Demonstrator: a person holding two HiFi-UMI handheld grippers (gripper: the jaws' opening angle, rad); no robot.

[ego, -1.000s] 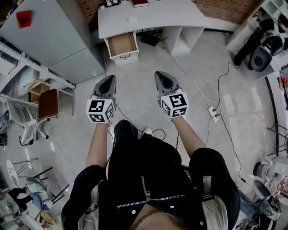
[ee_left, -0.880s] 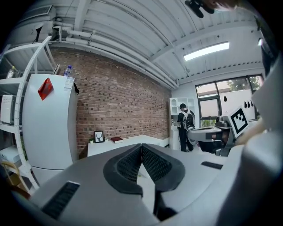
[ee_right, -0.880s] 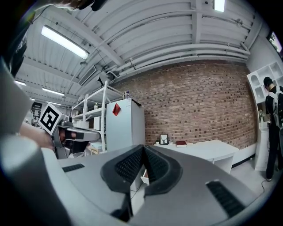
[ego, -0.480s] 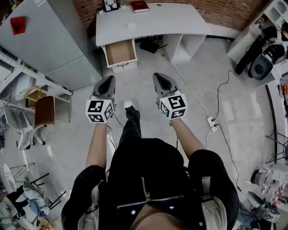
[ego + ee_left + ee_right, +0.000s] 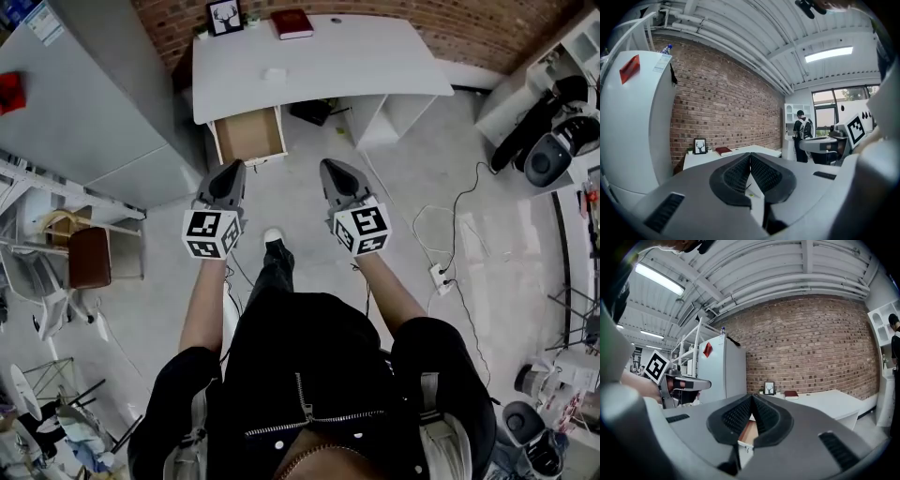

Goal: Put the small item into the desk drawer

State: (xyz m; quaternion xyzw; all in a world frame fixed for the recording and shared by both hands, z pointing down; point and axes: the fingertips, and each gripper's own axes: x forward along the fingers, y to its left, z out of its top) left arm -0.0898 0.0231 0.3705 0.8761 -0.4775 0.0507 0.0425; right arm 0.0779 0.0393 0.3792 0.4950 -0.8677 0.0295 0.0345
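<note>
L gripper (image 5: 232,169), R gripper (image 5: 331,169): jaws closed, empty. Drawer (image 5: 249,136) open. Small item (image 5: 275,73) on desk (image 5: 375,56) seen in head view only.

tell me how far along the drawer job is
Done: the wooden-lined desk drawer stands open. In hand: nothing; the left gripper and right gripper are shut, empty, short of the white desk. Left: pick up the small white item on the desktop and place it in the drawer.
</note>
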